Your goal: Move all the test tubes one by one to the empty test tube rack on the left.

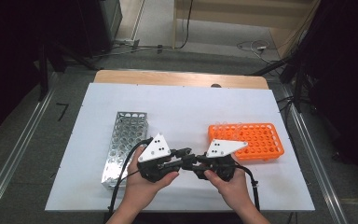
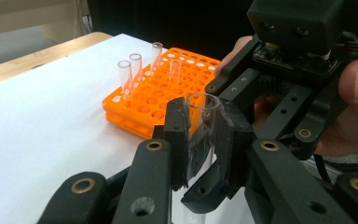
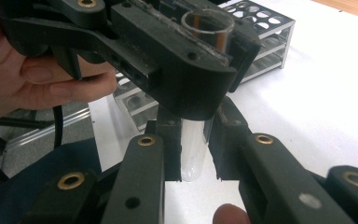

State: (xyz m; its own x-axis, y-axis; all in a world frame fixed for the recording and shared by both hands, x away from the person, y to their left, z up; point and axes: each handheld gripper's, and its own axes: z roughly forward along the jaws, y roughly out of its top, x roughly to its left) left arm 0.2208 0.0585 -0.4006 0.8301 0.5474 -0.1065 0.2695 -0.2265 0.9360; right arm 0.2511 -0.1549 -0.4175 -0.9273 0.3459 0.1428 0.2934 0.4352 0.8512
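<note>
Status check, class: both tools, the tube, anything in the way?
Left tool shut on tube. Right tool around its lower end, grip unclear. Racks apart; path clear.

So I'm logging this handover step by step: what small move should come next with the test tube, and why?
Probably close the right gripper on the tube's lower end. The left gripper clamps the clear test tube near its open mouth, while the right jaws flank the rounded bottom with small gaps, seemingly not gripping yet. Securing it first lets the left release safely.

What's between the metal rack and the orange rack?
Both tools, left and right, meeting on a glass tube; high view shows them between metal rack and orange rack.
</note>
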